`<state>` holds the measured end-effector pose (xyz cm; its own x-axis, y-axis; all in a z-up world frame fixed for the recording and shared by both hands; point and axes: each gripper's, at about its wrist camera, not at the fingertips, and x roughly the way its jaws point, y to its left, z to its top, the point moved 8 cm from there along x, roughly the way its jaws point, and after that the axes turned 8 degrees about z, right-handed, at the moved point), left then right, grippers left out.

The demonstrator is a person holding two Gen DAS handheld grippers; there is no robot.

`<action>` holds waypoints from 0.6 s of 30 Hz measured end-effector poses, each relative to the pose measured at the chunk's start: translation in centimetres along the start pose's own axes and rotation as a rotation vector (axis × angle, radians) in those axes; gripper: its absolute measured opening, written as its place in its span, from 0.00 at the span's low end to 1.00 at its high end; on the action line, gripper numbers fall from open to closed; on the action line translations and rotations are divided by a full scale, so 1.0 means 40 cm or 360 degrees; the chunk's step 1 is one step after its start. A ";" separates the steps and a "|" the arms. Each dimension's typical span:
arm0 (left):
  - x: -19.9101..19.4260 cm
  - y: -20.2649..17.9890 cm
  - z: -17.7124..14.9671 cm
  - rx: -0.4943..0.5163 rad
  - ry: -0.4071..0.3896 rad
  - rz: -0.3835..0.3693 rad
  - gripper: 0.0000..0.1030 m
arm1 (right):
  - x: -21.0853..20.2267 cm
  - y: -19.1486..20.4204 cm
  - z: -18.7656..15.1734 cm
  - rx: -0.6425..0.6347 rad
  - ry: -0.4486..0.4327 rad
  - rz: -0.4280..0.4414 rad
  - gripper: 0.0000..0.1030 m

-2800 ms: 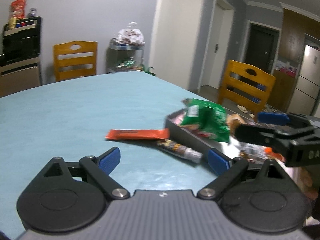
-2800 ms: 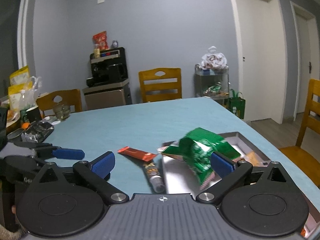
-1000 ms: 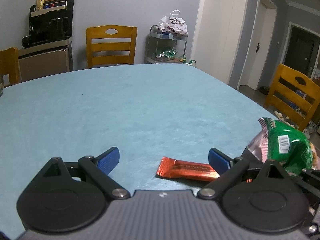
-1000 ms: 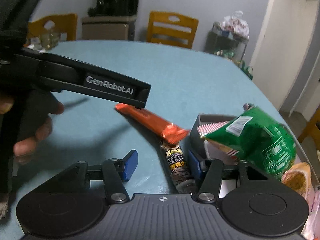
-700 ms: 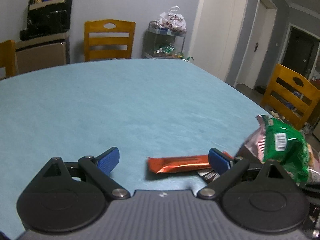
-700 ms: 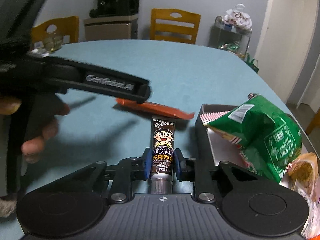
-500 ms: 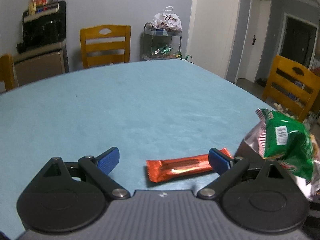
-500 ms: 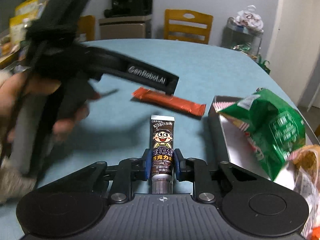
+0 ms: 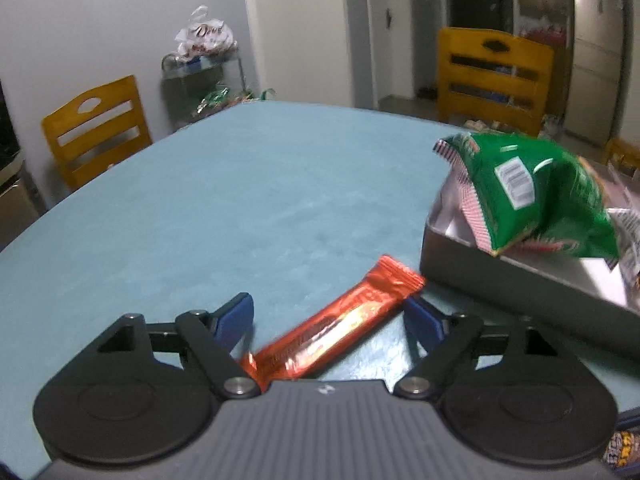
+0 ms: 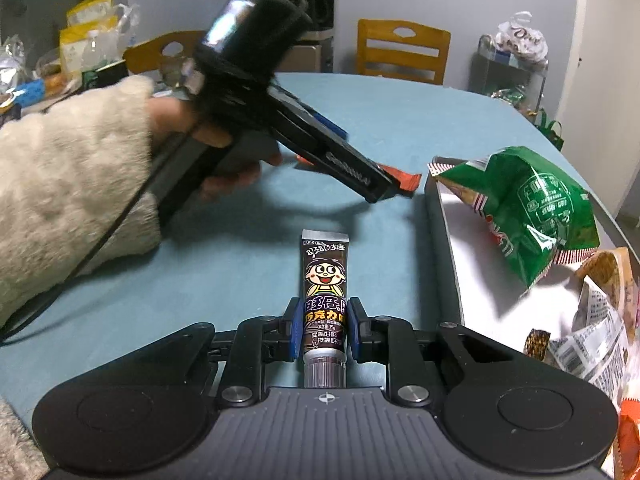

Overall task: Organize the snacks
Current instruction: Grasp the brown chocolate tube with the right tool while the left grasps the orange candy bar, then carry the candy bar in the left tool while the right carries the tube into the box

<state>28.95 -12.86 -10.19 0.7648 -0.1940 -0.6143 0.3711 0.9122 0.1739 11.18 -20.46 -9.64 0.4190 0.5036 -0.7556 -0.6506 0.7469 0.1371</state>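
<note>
An orange snack bar (image 9: pixel 340 320) lies slantwise on the blue table between the fingers of my left gripper (image 9: pixel 328 312). The jaws are closing around the bar, and the pads do not press on it. My right gripper (image 10: pixel 325 320) is shut on a dark chocolate tube (image 10: pixel 325 280) with a cartoon face, its cap end towards the camera. In the right wrist view the left gripper (image 10: pixel 380 186) hangs over the bar (image 10: pixel 404 178), held by a hand in a fluffy sleeve (image 10: pixel 72 184). A green snack bag (image 9: pixel 532 196) (image 10: pixel 536 208) lies in the grey tray (image 9: pixel 500 280) (image 10: pixel 446 240) to the right.
More snack packets (image 10: pixel 600 320) fill the tray's near end. Yellow wooden chairs (image 9: pixel 96 128) (image 9: pixel 492 76) (image 10: pixel 400 52) stand round the table. A small cart with bags (image 10: pixel 512 64) is by the wall. Clutter (image 10: pixel 80 48) covers the far left. A cable (image 10: pixel 80 264) trails from the left gripper.
My right gripper shut on the chocolate tube and lifted it off the table. My left gripper rolled, came down over the orange bar, and its jaws narrowed.
</note>
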 end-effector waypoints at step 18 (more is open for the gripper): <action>-0.106 -0.024 -0.070 -0.0086 0.0037 0.0104 0.18 | 0.007 0.004 -0.010 -0.0070 -0.0069 0.0010 0.24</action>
<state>23.89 -11.91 -9.92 0.7740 -0.1255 -0.6207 0.2912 0.9409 0.1728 10.94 -20.37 -10.08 0.4415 0.5272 -0.7261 -0.6801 0.7244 0.1125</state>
